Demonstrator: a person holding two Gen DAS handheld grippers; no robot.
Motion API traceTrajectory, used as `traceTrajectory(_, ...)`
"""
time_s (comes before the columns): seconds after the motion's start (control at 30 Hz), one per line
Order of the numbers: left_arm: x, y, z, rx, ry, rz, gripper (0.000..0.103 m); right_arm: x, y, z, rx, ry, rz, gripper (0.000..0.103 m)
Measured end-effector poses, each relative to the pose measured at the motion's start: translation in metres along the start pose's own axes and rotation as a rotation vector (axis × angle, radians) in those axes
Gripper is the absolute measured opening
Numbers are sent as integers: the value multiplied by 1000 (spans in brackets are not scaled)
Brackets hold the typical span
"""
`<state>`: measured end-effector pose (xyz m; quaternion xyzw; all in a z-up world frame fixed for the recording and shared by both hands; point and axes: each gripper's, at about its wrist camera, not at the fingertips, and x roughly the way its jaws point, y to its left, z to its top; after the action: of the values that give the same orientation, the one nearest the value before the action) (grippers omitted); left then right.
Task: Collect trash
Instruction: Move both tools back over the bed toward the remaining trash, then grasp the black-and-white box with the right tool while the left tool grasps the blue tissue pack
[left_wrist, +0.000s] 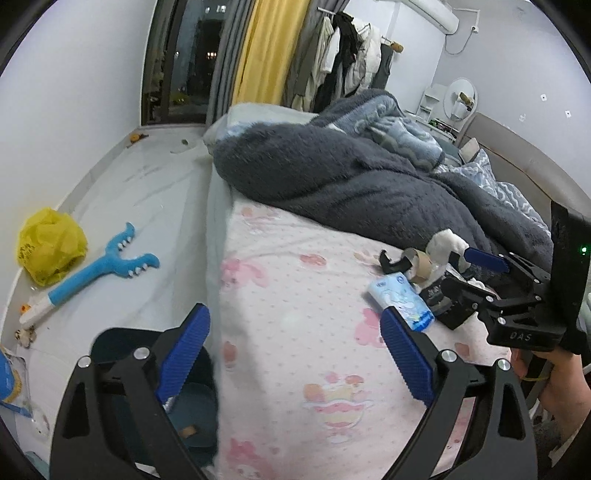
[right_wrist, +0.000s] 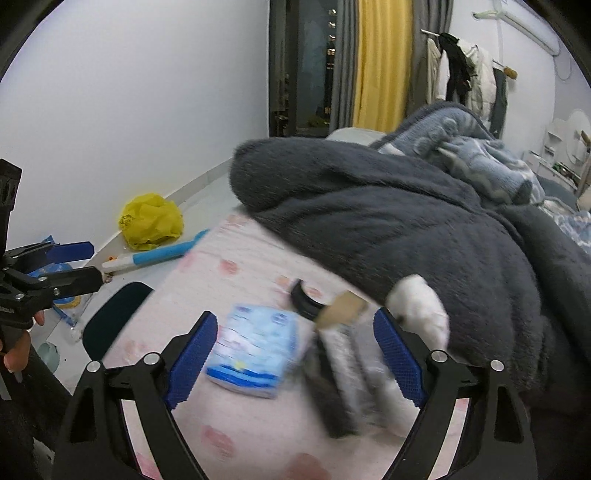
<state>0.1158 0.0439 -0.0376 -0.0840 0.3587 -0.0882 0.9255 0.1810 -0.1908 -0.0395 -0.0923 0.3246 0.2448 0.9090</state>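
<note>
The right hand-held gripper (right_wrist: 295, 354) hangs over the pink bed sheet with cartoon prints (right_wrist: 236, 435), its blue pads spread wide and holding nothing. Between those pads, not touched by them, lie a soft blue-and-white tissue pack (right_wrist: 255, 350) and, next to it, a blurry dark flat packet (right_wrist: 340, 376). Just past the fingertips sit a black curved plastic piece (right_wrist: 304, 302) and a brown cardboard tube (right_wrist: 345, 306), and by the right pad there is a crumpled white paper wad (right_wrist: 421, 310). This small pile is the trash, and it rests on the bed near the edge of the fluffy dark grey blanket (right_wrist: 406, 229). The left hand-held gripper (left_wrist: 295, 354) is wide open too and empty, over the bed's corner, with the trash pile to its right. Below its left pad stands a dark bin (left_wrist: 192, 402) on the floor. Farther left on the floor lie a blue toy grabber with white teeth (left_wrist: 107, 266) and a yellow crumpled plastic bag (left_wrist: 50, 245).
</note>
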Motion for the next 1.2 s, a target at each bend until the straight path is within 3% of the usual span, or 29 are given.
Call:
traceTrajectory(0.17,15,-14,-3,-13,28,-23,95,2,-15,-10,-1,26,5,65)
traceTrajectory(0.3,26,-26,-5,-15,50,-33,95,-2,-23,-18,-2,23,30,57)
traceTrajectory(0.77,55,-64,-13,-4,99,-46,95,-18,-38,-30,23,0,119,46)
traceTrajectory(1.07,63,-85,-14,4,91,-42,95,-5,-28,-40,-24,72,111,21)
traceTrajectory(1.2,69,-96,-17,25,97,-39,95,-5,-31,-44,-20,84,89,16)
